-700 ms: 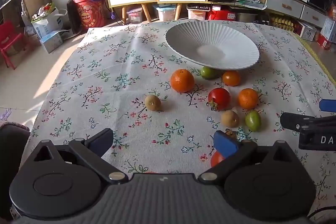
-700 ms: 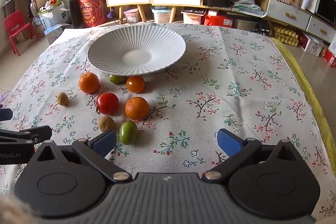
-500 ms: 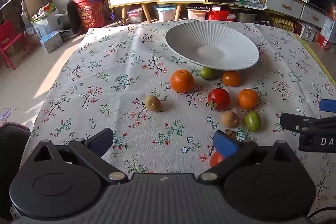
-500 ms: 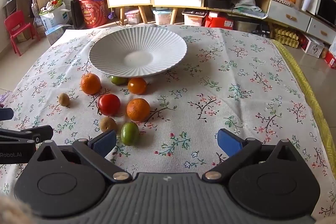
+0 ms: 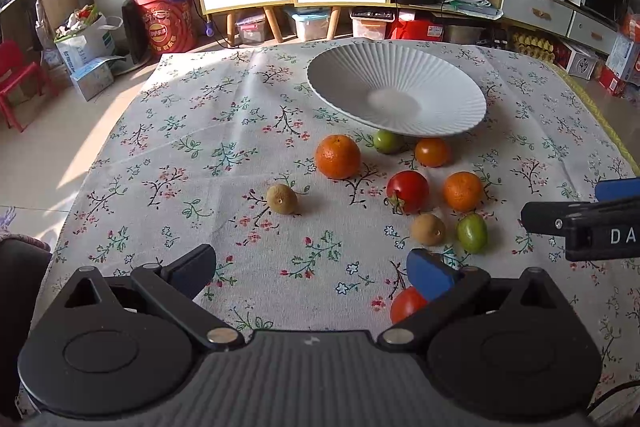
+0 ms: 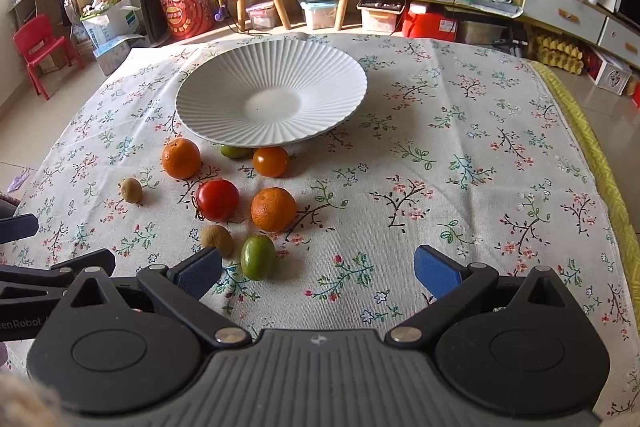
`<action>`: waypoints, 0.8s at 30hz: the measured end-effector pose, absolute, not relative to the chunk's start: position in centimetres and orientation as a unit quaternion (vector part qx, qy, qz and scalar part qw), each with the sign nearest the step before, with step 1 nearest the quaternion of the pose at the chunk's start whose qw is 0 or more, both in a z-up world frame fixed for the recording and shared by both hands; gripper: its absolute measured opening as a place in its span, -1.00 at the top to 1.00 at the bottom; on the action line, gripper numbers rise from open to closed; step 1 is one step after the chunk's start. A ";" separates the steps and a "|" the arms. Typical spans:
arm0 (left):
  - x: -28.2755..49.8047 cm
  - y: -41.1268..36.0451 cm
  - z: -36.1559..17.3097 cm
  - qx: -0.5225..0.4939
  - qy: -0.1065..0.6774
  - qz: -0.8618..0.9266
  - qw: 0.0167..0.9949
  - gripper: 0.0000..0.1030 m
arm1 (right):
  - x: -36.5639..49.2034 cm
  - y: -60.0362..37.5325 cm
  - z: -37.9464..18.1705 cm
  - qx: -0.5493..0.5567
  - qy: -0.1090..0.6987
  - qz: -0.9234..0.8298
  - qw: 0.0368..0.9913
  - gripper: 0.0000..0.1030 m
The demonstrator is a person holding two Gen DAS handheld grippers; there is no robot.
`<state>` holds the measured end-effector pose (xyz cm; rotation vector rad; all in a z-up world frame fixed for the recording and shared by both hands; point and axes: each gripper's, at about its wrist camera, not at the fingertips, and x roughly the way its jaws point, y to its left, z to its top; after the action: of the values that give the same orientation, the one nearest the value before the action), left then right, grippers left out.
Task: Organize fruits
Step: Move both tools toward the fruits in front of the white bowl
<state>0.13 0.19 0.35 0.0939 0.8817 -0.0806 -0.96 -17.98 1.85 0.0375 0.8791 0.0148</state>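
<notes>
A white ribbed plate stands empty on the floral tablecloth. In front of it lie several fruits: two oranges, a red tomato, an orange tomato, two kiwis, two green fruits. Another red tomato lies half hidden under my left gripper's right finger. My left gripper is open and empty, near the front edge. My right gripper is open and empty, just right of the green fruit.
The right gripper's body shows at the right edge of the left wrist view, the left gripper's body at the left edge of the right wrist view. The table's yellow edge runs along the right. Cabinets and boxes stand behind.
My right gripper has moved slightly forward toward the fruits, which appear a little lower and closer. My left gripper has barely moved.
</notes>
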 end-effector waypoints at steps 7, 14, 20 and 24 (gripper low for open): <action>0.7 0.7 -0.7 0.023 0.438 -0.058 0.897 -0.84 | 0.0 -17.4 1.8 -0.012 0.445 0.023 0.895 -0.99; 1.3 2.0 -1.4 0.008 0.458 -0.085 0.885 -0.84 | 0.5 -17.0 0.0 -0.032 0.474 0.054 0.878 -0.99; 2.6 3.5 -1.5 -0.026 0.454 -0.107 0.884 -0.84 | 1.1 -17.0 -0.7 -0.024 0.452 0.104 0.886 -0.99; 3.5 4.5 -1.6 -0.048 0.434 -0.115 0.892 -0.80 | 1.7 -17.3 -1.4 0.014 0.452 0.134 0.882 -0.90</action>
<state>3.54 4.47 -1.60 -0.1004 0.9014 -0.2381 1.67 -17.30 -1.37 0.0295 0.9410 0.2782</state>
